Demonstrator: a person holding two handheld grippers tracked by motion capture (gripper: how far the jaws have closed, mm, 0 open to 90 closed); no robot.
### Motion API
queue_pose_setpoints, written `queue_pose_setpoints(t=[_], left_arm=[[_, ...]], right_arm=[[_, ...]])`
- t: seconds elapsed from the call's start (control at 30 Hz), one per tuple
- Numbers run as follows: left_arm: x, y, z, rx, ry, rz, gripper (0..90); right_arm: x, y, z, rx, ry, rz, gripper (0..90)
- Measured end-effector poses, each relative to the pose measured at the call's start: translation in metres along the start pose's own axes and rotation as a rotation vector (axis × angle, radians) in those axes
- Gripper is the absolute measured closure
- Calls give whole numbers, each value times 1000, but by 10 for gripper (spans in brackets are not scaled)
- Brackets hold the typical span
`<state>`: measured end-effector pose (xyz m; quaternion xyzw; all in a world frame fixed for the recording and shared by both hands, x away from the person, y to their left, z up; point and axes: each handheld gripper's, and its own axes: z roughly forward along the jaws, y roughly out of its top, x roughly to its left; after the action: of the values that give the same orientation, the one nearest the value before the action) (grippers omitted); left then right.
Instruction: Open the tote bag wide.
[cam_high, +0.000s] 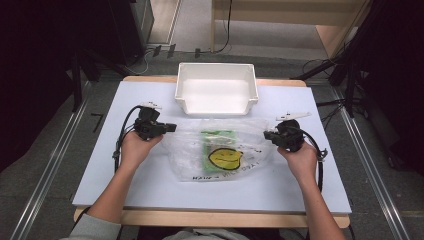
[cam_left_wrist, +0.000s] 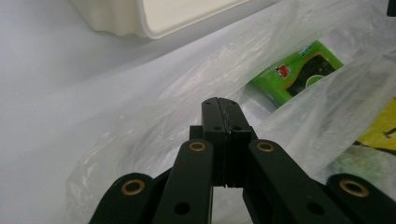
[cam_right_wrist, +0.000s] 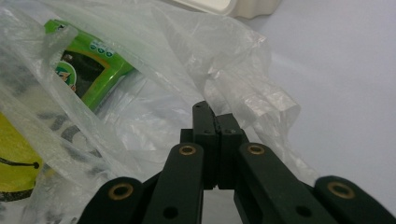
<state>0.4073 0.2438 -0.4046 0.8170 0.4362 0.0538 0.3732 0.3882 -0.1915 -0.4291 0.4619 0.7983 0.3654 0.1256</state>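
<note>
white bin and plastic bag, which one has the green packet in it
The clear plastic bag with the yellow smiley face holds the green packet. The white bin behind it has nothing inside.

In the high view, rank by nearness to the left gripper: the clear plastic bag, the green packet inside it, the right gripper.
1. Clear plastic bag, touching the left gripper, table centre.
2. Green packet, inside the bag, centre.
3. Right gripper, at the bag's far right edge.

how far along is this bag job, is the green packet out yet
Early. Both tongs, left and right, are shut at opposite edges of the clear plastic bag. The green packet lies inside the bag. The white bin behind holds nothing, so getting the packet out is left.
</note>
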Motion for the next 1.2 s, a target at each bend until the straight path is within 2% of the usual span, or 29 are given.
queue_pose_setpoints(t=[0.1, 0.17, 0.27, 0.33, 0.57, 0.67, 0.7, 0.77, 0.8, 0.9, 0.93, 0.97, 1.0, 1.07, 1.1, 1.2], left_arm=[[-5, 4, -3, -3, -1, 17, 900], [-7, 7, -4, 0, -4, 23, 900], [-12, 10, -4, 4, -12, 34, 900], [-14, 12, -4, 0, -15, 45, 900], [-18, 23, 5, 16, -29, 58, 900], [-21, 27, 9, 18, -41, 59, 900], [-24, 31, 13, 24, -45, 63, 900], [-26, 34, 16, 28, -48, 69, 900], [-29, 38, 21, 35, -42, 71, 900], [-30, 42, 23, 34, -43, 67, 900], [-31, 46, 24, 28, -45, 64, 900], [-32, 51, 28, 37, -23, 79, 900], [-32, 52, 31, 46, -25, 71, 900], [-29, 53, 35, 62, -36, 56, 900], [-29, 50, 42, 88, -38, 52, 900], [-32, 41, 47, 108, -44, 56, 900]], right_arm=[[-3, 1, -6, -10, 17, 22, 878], [-3, 1, -10, -16, 8, 21, 887], [-4, 1, -16, -21, 17, 36, 836], [-5, 2, -22, -29, 42, 50, 810], [4, 11, -38, -39, 36, 24, 753], [8, 15, -42, -35, 40, 16, 805], [13, 18, -38, -52, 59, -3, 891], [15, 20, -33, -55, 65, -9, 900], [20, 23, -17, -30, 80, -15, 900], [25, 28, 1, -14, 104, -23, 900], [25, 28, 1, -14, 104, -23, 900], [28, 35, 13, -10, 109, -32, 900], [29, 38, 19, -2, 114, -34, 900], [30, 40, 24, 0, 114, -35, 900], [32, 45, 38, 15, 119, -33, 900], [36, 48, 50, 28, 144, -31, 900]])
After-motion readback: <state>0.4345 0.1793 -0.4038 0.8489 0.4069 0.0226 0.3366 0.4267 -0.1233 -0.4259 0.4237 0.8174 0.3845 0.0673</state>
